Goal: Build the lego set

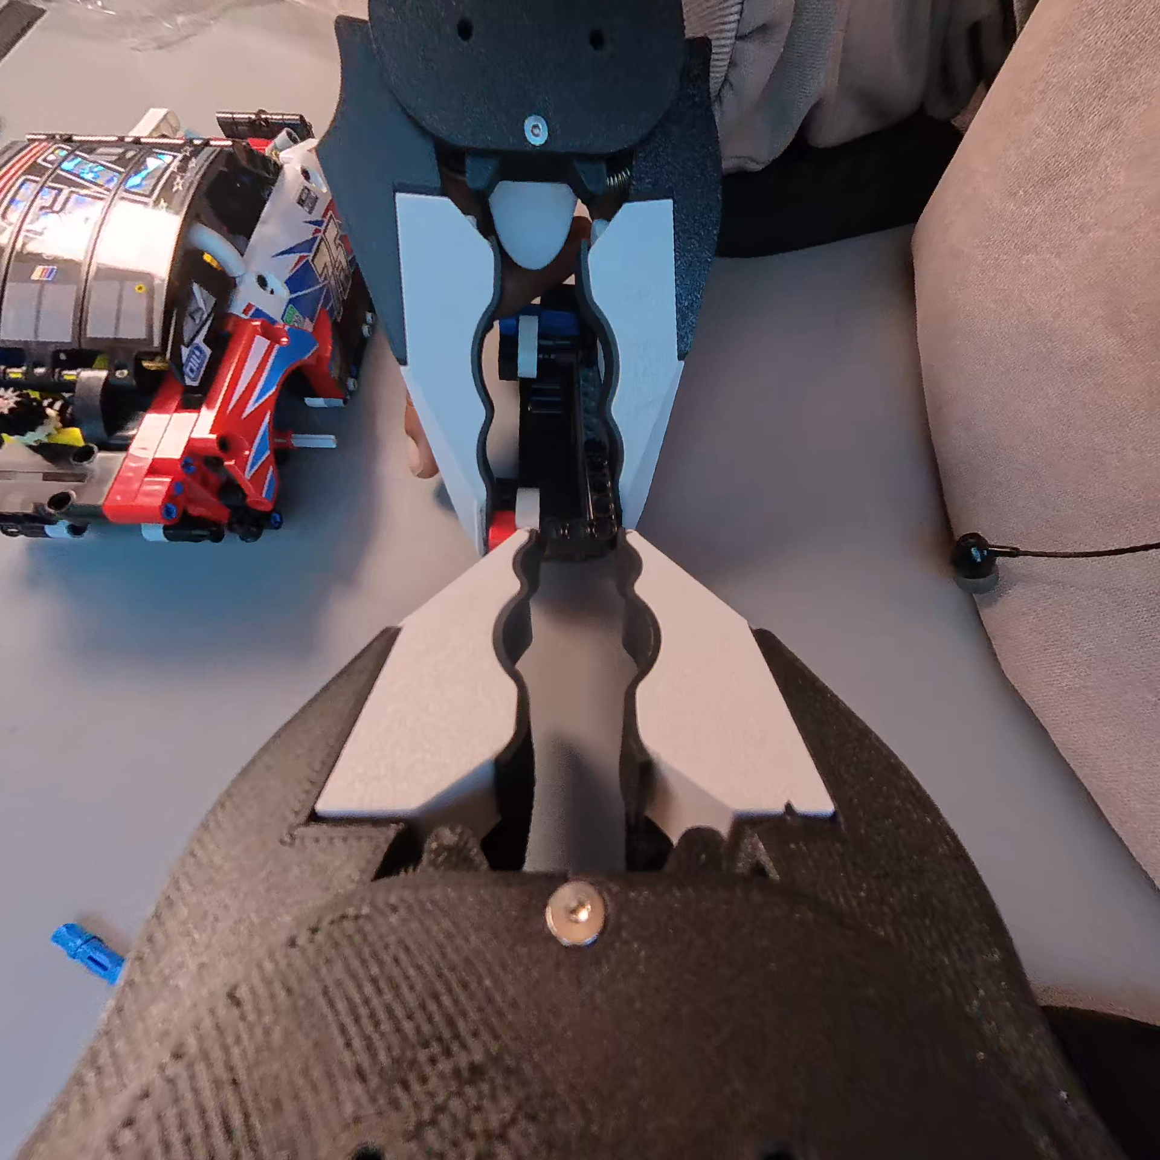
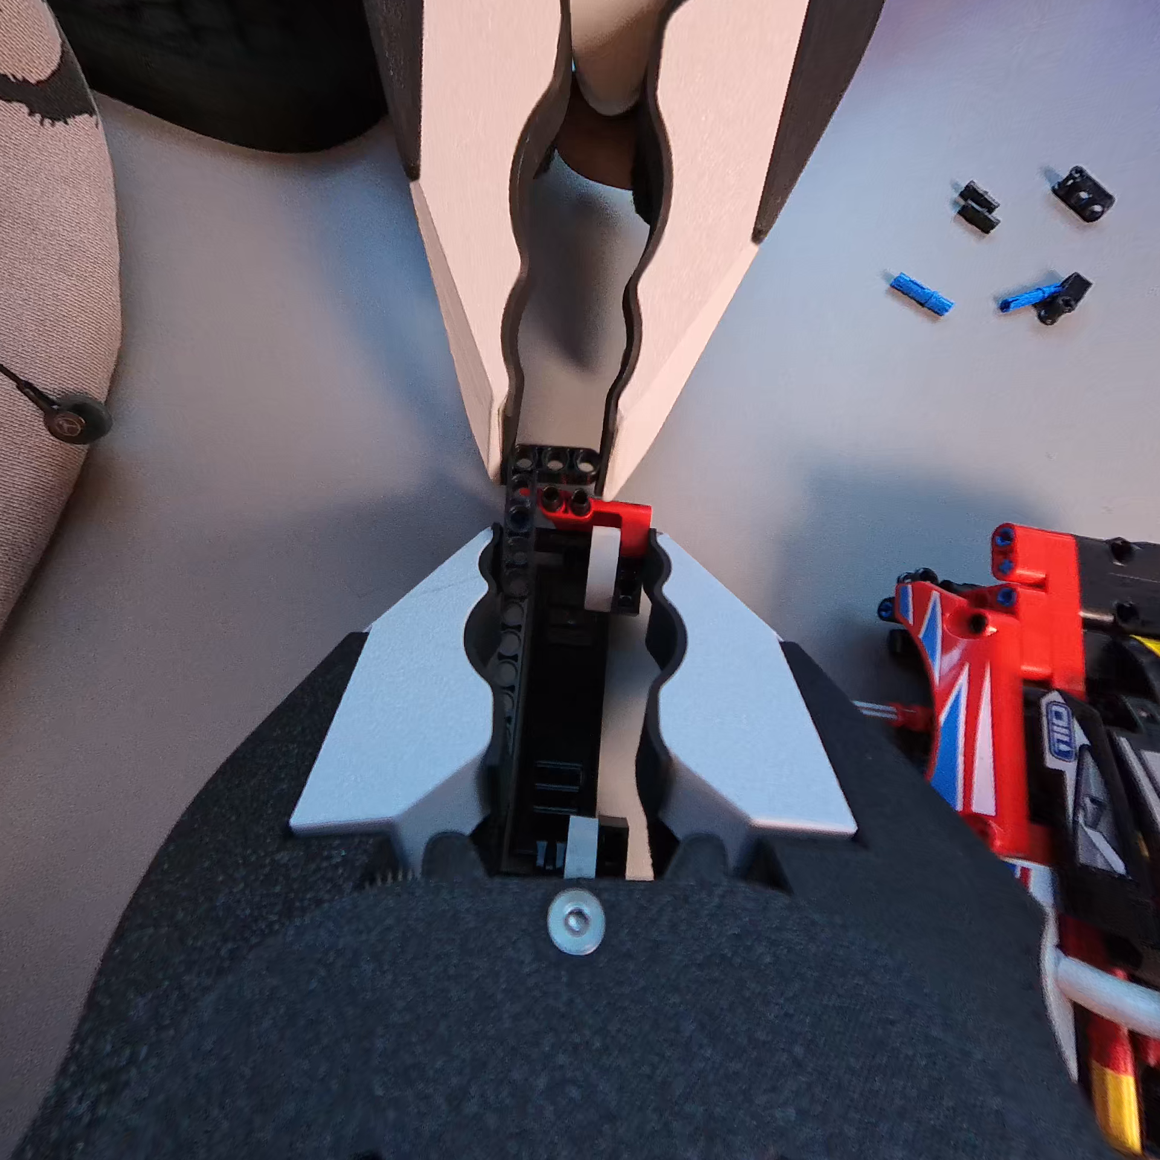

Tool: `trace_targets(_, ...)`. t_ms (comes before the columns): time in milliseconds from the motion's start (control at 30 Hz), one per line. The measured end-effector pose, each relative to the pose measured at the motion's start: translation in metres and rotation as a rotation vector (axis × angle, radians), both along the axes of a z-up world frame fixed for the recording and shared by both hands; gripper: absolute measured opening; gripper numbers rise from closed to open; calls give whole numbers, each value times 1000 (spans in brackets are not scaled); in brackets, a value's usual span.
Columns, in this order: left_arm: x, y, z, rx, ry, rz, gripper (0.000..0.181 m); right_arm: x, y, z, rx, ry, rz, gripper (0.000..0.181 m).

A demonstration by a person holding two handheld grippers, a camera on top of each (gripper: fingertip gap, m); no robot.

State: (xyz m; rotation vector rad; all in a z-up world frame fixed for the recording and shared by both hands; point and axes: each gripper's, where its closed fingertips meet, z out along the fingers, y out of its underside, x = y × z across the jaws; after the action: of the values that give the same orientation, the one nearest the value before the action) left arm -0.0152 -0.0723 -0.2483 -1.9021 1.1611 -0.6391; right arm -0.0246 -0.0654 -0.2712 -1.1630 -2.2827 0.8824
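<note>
1. We hold the black sub-assembly (image 2: pixel 552 678), a long holed beam with a red bracket (image 2: pixel 602 511) and white pieces, lengthwise between the fingers of the right gripper (image 2: pixel 568 552), which are pinched on its sides.
2. The left gripper (image 1: pixel 577 540) faces it nose to nose. Its fingertips are closed on the short black cross beam (image 2: pixel 555 463) at the sub-assembly's far end.
3. Our judgement: with both grippers clamping the same piece, we should keep them in line and push straight along the beam, since any twist could pop the red bracket or the white pieces loose.
4. The main car model (image 1: pixel 188 351), red, white and blue with a large black tyre, sits on the table (image 1: pixel 157 722) well to one side of the sub-assembly, not touching it.
5. Loose parts lie beyond the car model: two blue pins (image 2: pixel 921 292) and small black connectors (image 2: pixel 1083 193).
6. On the sub-assembly's other side a beige sleeve (image 1: pixel 1036 314) lies near, so we have little room to swing that way.
</note>
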Motion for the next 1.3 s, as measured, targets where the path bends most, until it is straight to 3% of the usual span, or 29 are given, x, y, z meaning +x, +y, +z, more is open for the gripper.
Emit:
trace_targets(267, 4, 2, 7, 16, -42, -2, 21, 0, 0, 0, -1, -3, -1, 43)
trace_targets(1300, 7, 0, -7, 28, -27, -144, 22, 1, -1, -3, 26, -9, 6, 43)
